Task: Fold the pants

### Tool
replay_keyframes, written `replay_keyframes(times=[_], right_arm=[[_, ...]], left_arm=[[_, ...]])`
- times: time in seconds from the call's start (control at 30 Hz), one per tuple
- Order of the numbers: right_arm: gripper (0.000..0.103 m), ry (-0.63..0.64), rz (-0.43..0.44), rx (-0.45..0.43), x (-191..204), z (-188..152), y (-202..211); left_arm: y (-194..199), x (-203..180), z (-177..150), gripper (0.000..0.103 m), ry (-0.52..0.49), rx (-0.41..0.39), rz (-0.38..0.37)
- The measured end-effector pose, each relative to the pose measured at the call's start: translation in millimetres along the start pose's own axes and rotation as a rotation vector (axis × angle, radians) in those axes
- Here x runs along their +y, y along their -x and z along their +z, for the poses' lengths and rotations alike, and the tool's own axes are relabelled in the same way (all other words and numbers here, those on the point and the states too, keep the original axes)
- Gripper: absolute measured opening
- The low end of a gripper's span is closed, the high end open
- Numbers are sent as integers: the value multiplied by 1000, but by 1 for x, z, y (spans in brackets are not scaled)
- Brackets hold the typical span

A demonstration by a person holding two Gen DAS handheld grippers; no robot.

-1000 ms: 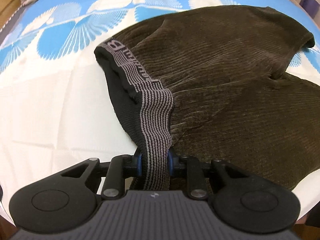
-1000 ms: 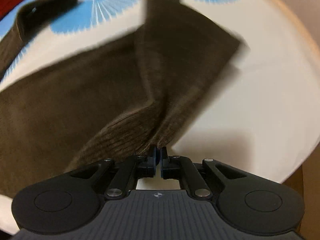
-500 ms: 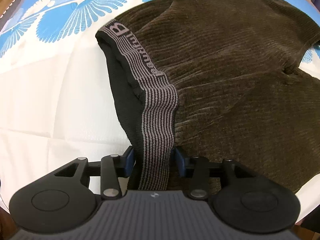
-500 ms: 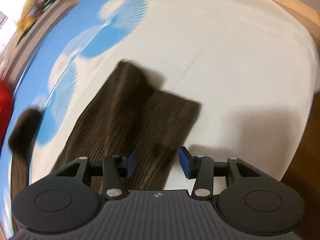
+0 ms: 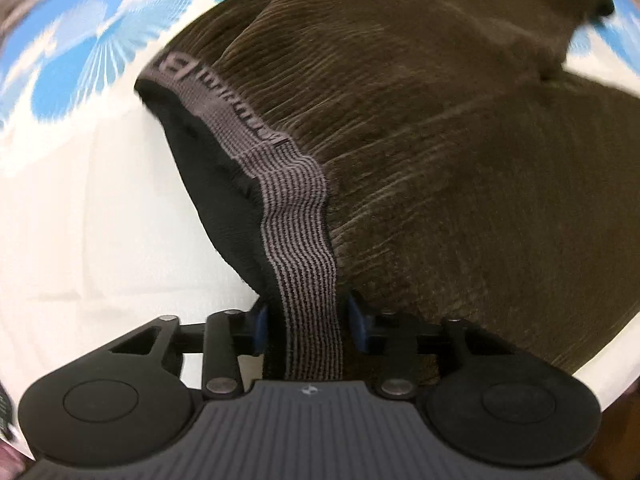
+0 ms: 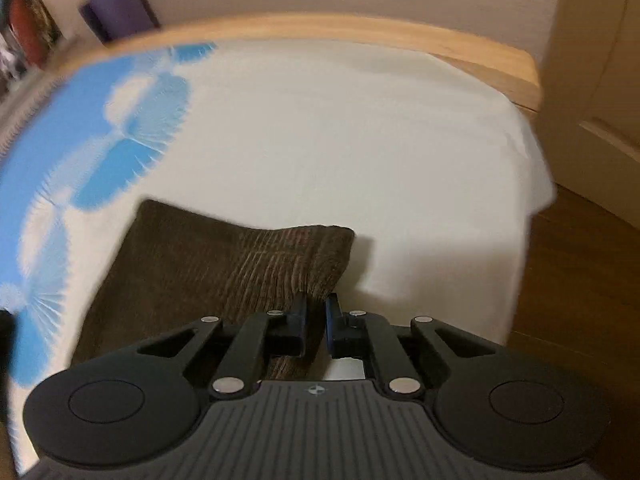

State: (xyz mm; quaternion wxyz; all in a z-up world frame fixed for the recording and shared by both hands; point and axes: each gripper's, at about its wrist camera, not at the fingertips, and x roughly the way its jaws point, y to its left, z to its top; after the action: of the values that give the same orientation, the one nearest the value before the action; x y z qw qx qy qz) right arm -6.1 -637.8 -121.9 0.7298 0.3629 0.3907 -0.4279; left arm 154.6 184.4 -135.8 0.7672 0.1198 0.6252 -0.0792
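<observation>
Dark brown corduroy pants [image 5: 440,152] lie on the white and blue bedsheet [image 5: 80,200]. Their grey striped waistband [image 5: 300,240] runs between the spread fingers of my left gripper [image 5: 308,322], which is open and does not pinch it. In the right wrist view the leg end of the pants [image 6: 240,264] lies flat. My right gripper [image 6: 316,316] has its fingers nearly together on the corner of the leg hem.
The bed's wooden frame [image 6: 360,34] curves along the far edge. The mattress corner [image 6: 532,184] drops to a wooden floor [image 6: 580,280] at the right. A purple object [image 6: 116,8] and a wall stand beyond the bed.
My left gripper opened and let go of the waistband. My right gripper released the leg, opened, swung toward the leg end, and has closed on the hem corner.
</observation>
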Motion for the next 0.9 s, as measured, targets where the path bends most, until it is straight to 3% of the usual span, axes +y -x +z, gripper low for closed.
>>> replay_keyframes(times=[0.13,0.3,0.4,0.47,0.63,0.73,0.9], right_arm=[[10,93,-68,77,4,-14,-10],[10,184,-53,100,17,-23,-4],[9,188,-25,115,25,-23,2],[9,213,-52,113,31,-24,3],[9,176,-138,98,29,-18,1],[9,184,-191,104,25,-19,-5],[9,200,-186,120,29,-22,-20]], left_arm=[[3,-5,-5,37,-50,3,45],[7,10,-7,36,-22,40,90],[11,10,-5,36,1,33,103],[14,5,-3,36,-9,18,108],[18,-9,-11,36,-52,19,34],[12,-16,-11,38,-95,34,42],[8,-4,-5,39,-43,59,33]])
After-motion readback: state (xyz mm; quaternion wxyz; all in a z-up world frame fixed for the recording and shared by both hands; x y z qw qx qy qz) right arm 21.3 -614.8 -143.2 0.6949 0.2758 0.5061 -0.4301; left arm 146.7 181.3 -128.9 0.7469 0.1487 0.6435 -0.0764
